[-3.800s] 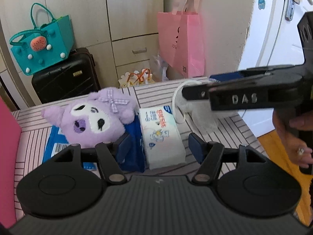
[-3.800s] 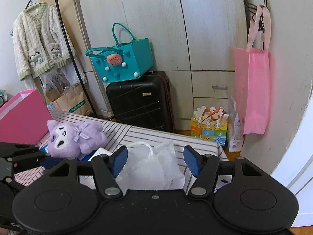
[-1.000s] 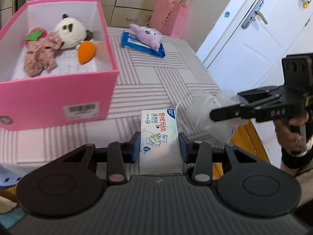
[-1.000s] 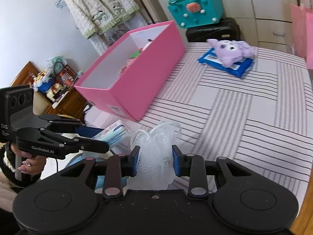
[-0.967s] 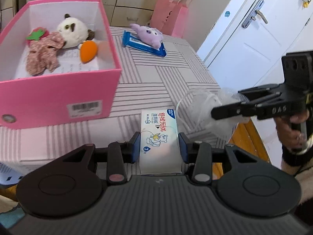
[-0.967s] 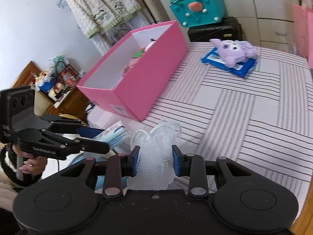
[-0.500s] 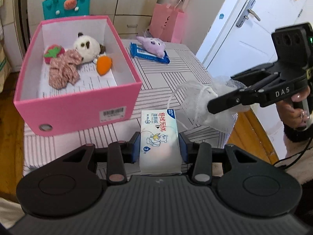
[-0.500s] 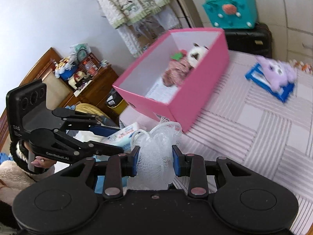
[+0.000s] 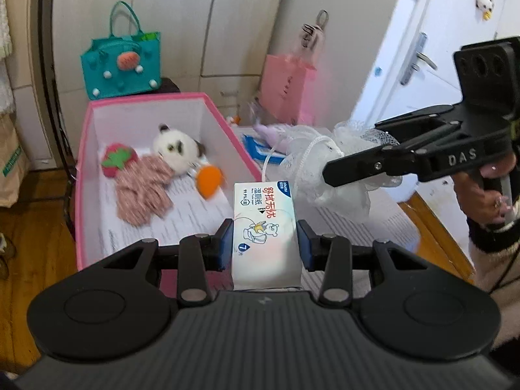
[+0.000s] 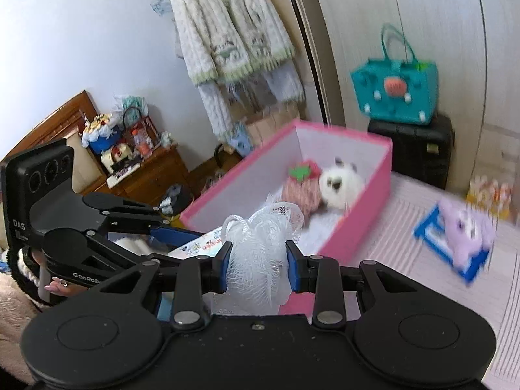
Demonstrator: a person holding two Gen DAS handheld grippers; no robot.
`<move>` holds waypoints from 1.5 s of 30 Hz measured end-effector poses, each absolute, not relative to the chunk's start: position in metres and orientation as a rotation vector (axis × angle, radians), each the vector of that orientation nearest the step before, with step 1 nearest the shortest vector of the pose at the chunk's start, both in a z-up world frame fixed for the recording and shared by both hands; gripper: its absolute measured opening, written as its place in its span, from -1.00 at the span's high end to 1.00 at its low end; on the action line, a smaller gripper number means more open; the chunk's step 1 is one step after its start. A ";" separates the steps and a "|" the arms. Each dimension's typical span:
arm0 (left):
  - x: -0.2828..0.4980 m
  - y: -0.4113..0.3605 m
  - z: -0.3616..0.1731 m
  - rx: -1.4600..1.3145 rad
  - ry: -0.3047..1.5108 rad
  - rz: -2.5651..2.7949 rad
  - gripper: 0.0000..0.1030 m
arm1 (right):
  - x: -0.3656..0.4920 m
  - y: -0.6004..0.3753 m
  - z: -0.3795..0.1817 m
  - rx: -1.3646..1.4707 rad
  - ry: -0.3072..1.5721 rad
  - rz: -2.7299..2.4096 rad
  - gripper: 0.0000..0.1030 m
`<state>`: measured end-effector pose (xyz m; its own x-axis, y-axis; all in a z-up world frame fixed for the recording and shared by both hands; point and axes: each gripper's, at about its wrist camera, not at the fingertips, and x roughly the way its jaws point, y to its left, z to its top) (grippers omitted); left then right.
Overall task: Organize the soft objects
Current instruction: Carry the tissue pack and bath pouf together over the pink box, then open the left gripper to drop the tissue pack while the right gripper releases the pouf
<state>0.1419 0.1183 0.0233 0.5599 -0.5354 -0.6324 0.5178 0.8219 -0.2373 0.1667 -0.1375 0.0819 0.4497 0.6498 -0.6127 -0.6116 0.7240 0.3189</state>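
My left gripper (image 9: 265, 247) is shut on a white pack of wet wipes (image 9: 264, 227) and holds it in the air over the near end of the pink box (image 9: 81, 162). My right gripper (image 10: 258, 265) is shut on a white mesh bath sponge (image 10: 263, 243), also in the air beside the box; it shows in the left wrist view (image 9: 312, 169). Inside the box lie a panda plush (image 9: 177, 146), a strawberry toy (image 9: 117, 159), a pink patterned cloth (image 9: 143, 188) and an orange carrot toy (image 9: 209, 180). A purple plush (image 10: 464, 227) lies on a blue pack (image 10: 445, 243) on the striped table.
A teal tote bag (image 9: 122, 65) stands on a black suitcase (image 10: 412, 149) behind the box. A pink bag (image 9: 286, 87) hangs by the white door (image 9: 422, 48). A knitted cardigan (image 10: 227, 32) hangs at the left. A wooden cabinet (image 10: 143, 169) with clutter stands beside the table.
Both grippers have swung toward the pink box with their loads. The box now lies right in front of both cameras, nearer than half a second ago.
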 end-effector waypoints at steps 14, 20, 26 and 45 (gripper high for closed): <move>0.221 0.126 -0.025 0.046 0.736 -0.403 0.23 | 0.255 -0.078 0.031 -0.088 0.757 0.783 0.24; 0.232 0.123 -0.026 0.141 0.728 -0.356 0.29 | 0.266 -0.062 0.015 -0.169 0.767 0.805 0.22; 0.232 0.135 -0.028 0.085 0.743 -0.321 0.29 | 0.274 -0.052 0.003 -0.219 0.791 0.774 0.07; 0.179 0.150 0.009 0.003 0.703 -0.382 0.11 | 0.218 -0.114 0.054 -0.050 0.719 0.768 -0.20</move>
<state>0.1790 0.1498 0.0094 0.6967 -0.3417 -0.6307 0.3438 0.9308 -0.1245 0.2183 -0.1142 0.0535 0.4961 0.6171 -0.6107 -0.6497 0.7305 0.2104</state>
